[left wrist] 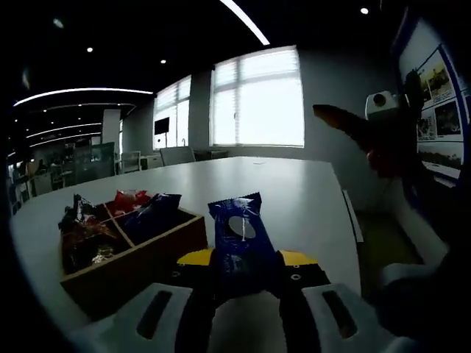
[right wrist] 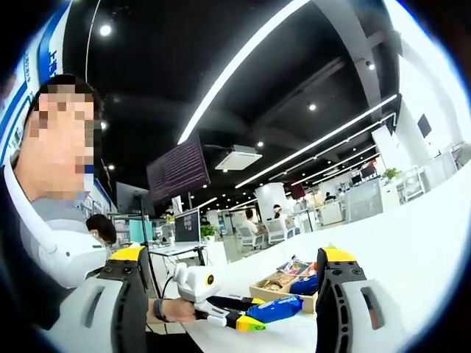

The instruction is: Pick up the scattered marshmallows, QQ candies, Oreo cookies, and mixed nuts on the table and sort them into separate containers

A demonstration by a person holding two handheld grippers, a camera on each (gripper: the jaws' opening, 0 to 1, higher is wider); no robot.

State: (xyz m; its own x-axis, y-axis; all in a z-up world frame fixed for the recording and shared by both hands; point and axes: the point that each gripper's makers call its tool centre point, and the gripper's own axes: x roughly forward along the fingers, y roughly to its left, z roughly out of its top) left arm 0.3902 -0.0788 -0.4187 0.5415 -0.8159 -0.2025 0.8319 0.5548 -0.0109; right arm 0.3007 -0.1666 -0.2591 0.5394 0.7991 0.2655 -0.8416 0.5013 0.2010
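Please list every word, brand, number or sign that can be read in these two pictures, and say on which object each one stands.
No text can be read with certainty.
Blue packet held in the left gripper: a round pale mark, print too blurred to read.
Packets in the wooden box: print too small.
Wall posters: blurred.
Hanging dark screen: lines of text, too small to read.
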